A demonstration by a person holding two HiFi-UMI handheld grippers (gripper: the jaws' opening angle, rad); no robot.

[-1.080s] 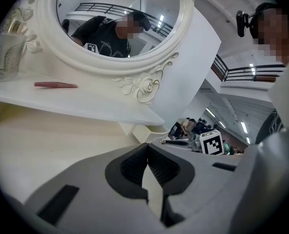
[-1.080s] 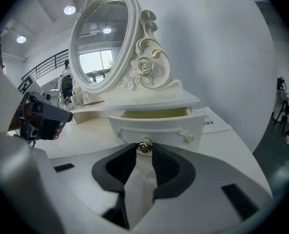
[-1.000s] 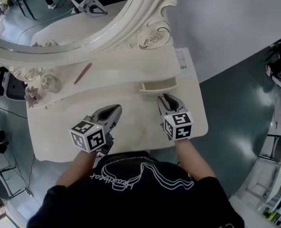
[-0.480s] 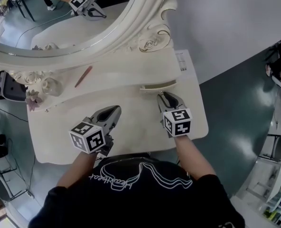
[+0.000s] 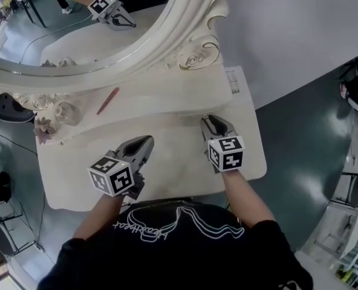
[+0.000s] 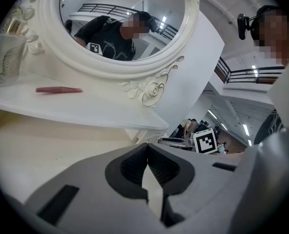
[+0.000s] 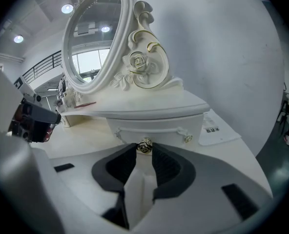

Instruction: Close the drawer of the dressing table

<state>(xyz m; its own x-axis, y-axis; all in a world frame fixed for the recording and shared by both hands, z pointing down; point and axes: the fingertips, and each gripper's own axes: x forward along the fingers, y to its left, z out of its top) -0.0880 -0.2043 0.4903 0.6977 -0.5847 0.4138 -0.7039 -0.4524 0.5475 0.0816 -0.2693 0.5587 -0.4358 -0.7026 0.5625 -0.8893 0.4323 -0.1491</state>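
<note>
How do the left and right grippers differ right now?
The right gripper is at the drawer front, jaws on its knob; the left gripper hovers over bare tabletop, clear of it. Right's jaws stand apart round the knob; left's meet, empty. Both point toward the mirror.

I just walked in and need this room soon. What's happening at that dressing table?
A person with a gripper in each hand is closing the drawer of the dressing table. The right gripper is closed on the drawer knob, and the drawer looks pushed in under the shelf. The left gripper hangs shut and empty above the table's top.
</note>
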